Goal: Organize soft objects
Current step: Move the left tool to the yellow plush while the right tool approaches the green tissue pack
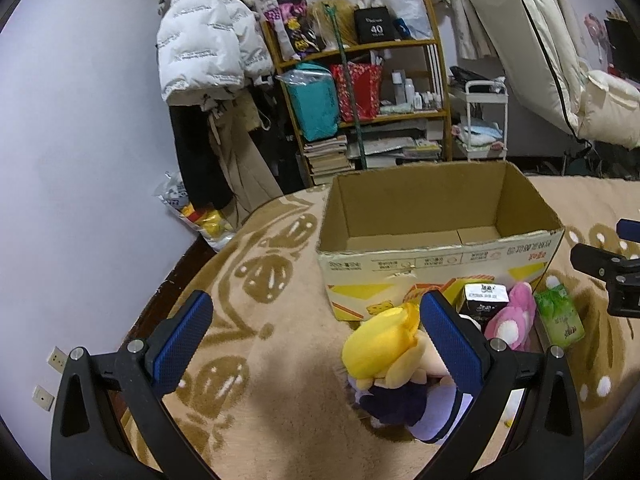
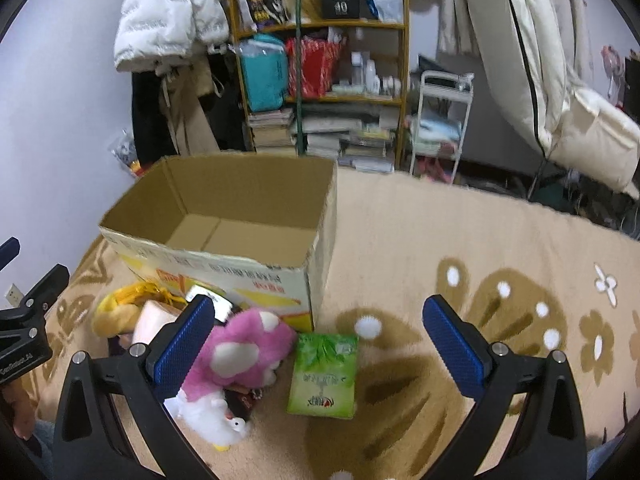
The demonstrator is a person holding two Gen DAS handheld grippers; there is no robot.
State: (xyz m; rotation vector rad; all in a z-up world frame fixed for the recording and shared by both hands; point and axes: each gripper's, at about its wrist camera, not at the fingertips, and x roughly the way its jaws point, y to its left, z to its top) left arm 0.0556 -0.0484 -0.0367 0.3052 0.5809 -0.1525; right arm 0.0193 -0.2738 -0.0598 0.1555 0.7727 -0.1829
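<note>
Left wrist view first: we see our left gripper (image 1: 316, 316) spread wide with nothing between its blue pads, hovering over the patterned blanket (image 1: 256, 344). Just inside its right finger lies the yellow-haired plush doll (image 1: 384, 356), which runs on behind that finger. Ahead of the doll stands the open cardboard box (image 1: 440, 268), its inside bare as far as we can see. Past our right finger, against the box's near wall, sit a small dark carton (image 1: 486, 298), the pink plush toy (image 1: 514, 316) and the green tissue pack (image 1: 558, 314), side by side.

In the right wrist view our right gripper (image 2: 316, 316) is likewise wide open and holds nothing. The green tissue pack (image 2: 324, 376) lies flat between its fingers, nearer the left one. The pink plush toy (image 2: 248, 352) lies just beside our left finger, partly hidden behind it, with a white plush (image 2: 216, 416) below it. The cardboard box (image 2: 256, 276) stands ahead and to the left. At the far left edge we glimpse the other gripper (image 2: 24, 320).
</note>
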